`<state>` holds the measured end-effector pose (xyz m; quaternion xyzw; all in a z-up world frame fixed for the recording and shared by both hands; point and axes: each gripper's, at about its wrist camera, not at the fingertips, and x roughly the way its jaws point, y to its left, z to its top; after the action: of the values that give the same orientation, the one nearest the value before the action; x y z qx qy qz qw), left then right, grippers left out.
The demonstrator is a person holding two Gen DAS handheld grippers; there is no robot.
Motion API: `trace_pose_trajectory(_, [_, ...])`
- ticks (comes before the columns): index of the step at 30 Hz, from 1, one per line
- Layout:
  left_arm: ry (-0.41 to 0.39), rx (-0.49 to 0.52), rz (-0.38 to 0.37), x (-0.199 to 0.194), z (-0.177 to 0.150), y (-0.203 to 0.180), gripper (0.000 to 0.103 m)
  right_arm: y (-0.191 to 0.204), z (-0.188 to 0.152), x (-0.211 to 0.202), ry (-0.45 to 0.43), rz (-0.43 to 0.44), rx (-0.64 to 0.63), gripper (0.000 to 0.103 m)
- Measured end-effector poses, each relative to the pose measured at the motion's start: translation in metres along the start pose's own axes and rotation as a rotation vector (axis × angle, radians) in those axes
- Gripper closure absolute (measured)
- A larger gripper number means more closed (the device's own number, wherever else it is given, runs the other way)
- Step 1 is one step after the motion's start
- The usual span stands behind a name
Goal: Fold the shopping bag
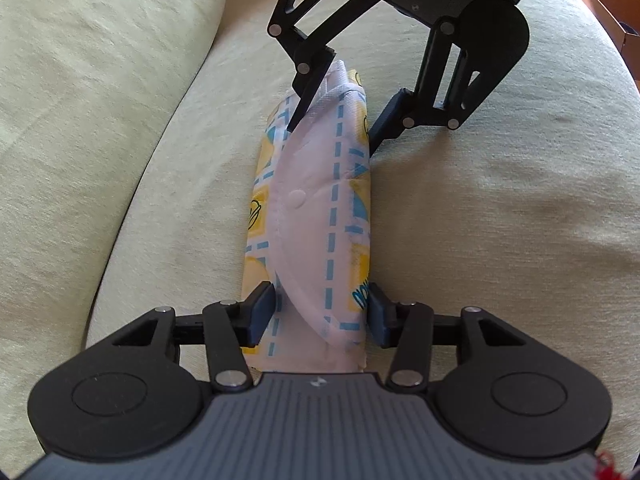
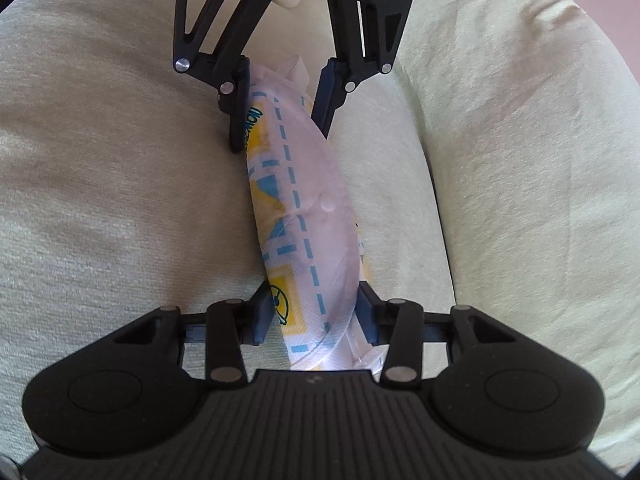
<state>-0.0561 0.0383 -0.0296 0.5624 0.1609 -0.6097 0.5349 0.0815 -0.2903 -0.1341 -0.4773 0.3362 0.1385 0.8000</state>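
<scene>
Shopping bag (image 1: 316, 216) folded lengthwise into a long narrow bundle, lying flat on the pale green seat cushion (image 1: 480, 220) of a sofa, just beside the seam where the back cushion (image 1: 80, 80) begins. White fabric printed with yellow squares, blue dashed lines and blue triangles; a plain white curved flap (image 1: 304, 240) lying along the top, carrying a small round snap (image 1: 297, 199) near mid-length.

Left gripper (image 1: 320, 310) set across one end of the bundle, pointing steeply down. Dark blue pads (image 1: 262, 308) placed one on each long edge, pressing inward, with the fabric filling the whole space between them: closed on the bag. End of the bundle running back under the gripper body.

Right gripper (image 2: 316, 316) set across the opposite end, facing the left one along the length of the bundle. Fingers drawn in against both long edges here as well, gripping the fabric; in the left wrist view, one finger lying over the upper fold of the bag and the other against its side. Loose white fabric bunched just past these fingers at the far end.

Both ends thus pinched, bundle stretched between the two grippers and slightly bowed to one side in the right wrist view. Middle stretch resting on the cushion, touched by neither gripper.
</scene>
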Motion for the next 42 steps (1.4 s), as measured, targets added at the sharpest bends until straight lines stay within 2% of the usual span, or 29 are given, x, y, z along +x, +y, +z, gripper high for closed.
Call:
trace_pose_trajectory(2, [0.001,-0.017,-0.004,0.002,0.002,0.007,0.051,-0.001,0.003,0.001,0.013,0.009,0.027,0.065])
trace_pose_trajectory(6, [0.014,-0.052,-0.04,-0.004,0.002,0.012,0.055,-0.012,0.019,-0.008,0.058,0.089,0.128,0.066])
trace_pose_trajectory(10, [0.022,-0.041,-0.112,-0.03,-0.002,-0.003,0.059,-0.026,0.033,-0.044,0.066,0.307,0.295,0.067])
trace_pose_trajectory(13, [-0.001,-0.064,-0.175,-0.052,-0.002,-0.003,0.061,-0.046,0.032,-0.064,0.06,0.501,0.481,0.067])
trace_pose_trajectory(15, [-0.01,-0.081,-0.195,-0.062,-0.001,-0.002,0.061,-0.057,0.026,-0.067,0.066,0.604,0.579,0.067])
trace_pose_trajectory(17, [-0.01,-0.086,-0.193,-0.061,0.003,0.002,0.061,-0.062,0.019,-0.068,0.076,0.662,0.653,0.067])
trace_pose_trajectory(23, [0.011,-0.117,-0.176,-0.058,0.008,0.001,0.061,-0.075,-0.007,-0.064,0.078,0.714,0.793,0.067])
trace_pose_trajectory(28, [0.012,-0.129,-0.175,-0.048,0.012,0.011,0.061,-0.087,-0.03,-0.068,0.058,0.707,0.885,0.067])
trace_pose_trajectory(42, [0.004,-0.165,-0.174,-0.015,0.021,0.05,0.061,-0.104,-0.046,-0.059,0.026,0.68,0.936,0.067])
